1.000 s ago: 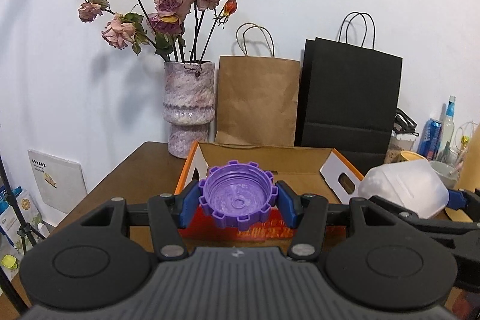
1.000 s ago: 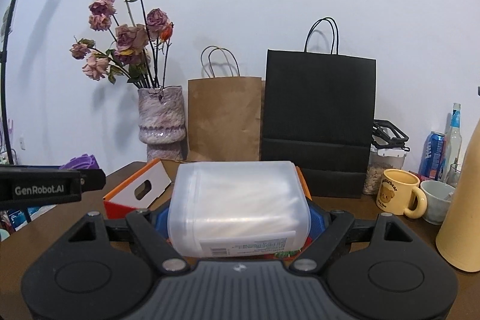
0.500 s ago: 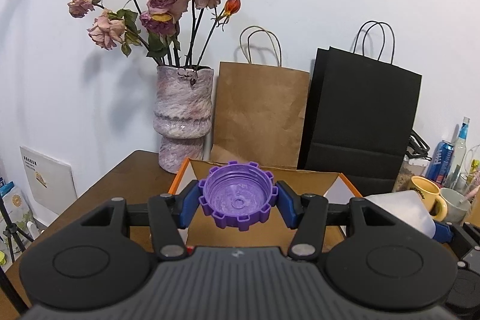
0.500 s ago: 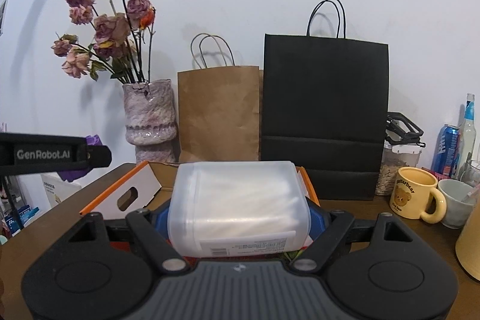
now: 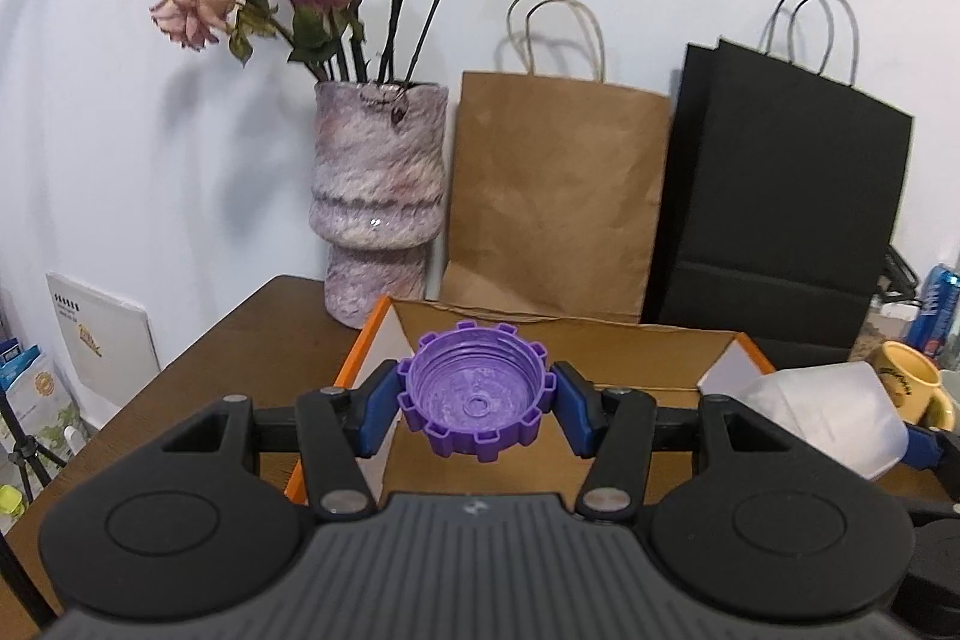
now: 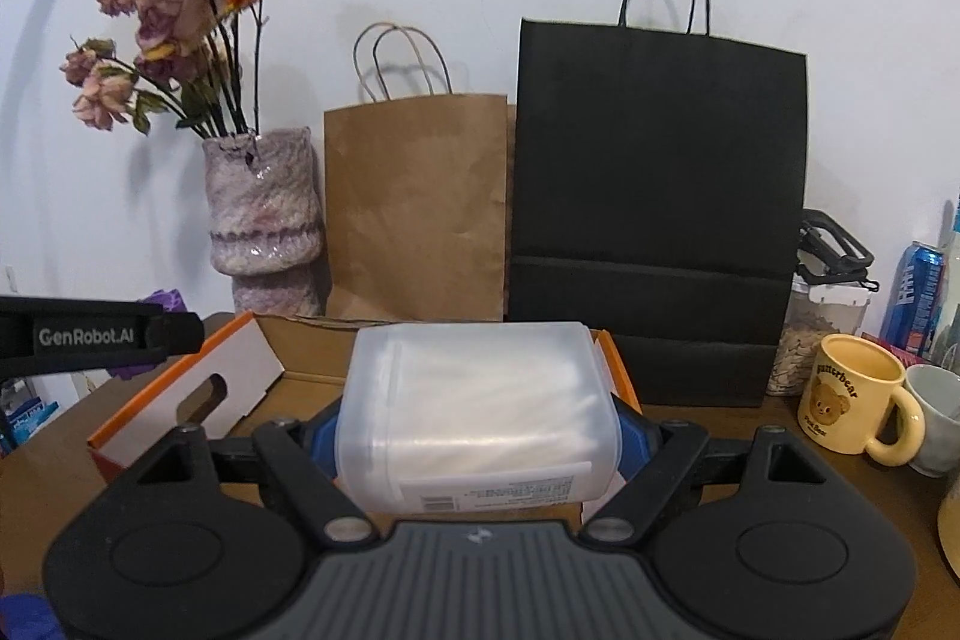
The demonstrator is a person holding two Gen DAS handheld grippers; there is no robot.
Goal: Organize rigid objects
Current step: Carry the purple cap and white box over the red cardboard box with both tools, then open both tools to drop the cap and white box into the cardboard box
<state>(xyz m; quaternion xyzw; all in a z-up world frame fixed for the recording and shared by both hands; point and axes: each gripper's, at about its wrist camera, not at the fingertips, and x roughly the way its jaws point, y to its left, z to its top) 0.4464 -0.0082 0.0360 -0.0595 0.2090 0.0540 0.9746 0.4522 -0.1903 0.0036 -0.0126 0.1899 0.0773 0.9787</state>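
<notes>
Purple cap [image 5: 474,394] in left claw [image 5: 475,403]

Dark wooden tabletop [image 5: 252,340] against a white wall

On it stand an open cardboard box [image 5: 576,340], vase [image 5: 378,196], brown paper bag [image 6: 414,202], black paper bag [image 6: 654,196], yellow mug [image 6: 852,400].

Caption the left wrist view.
Left hand-held gripper holds purple cap above open cardboard box before vase.

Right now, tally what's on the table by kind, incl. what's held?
Paper bags: 2, brown, black
Vases: 1
Boxes: 1
Mugs: 2, yellow, white
Cans: 1
Jars: 1
Held: 2, cap, tub
Total: 10
</notes>
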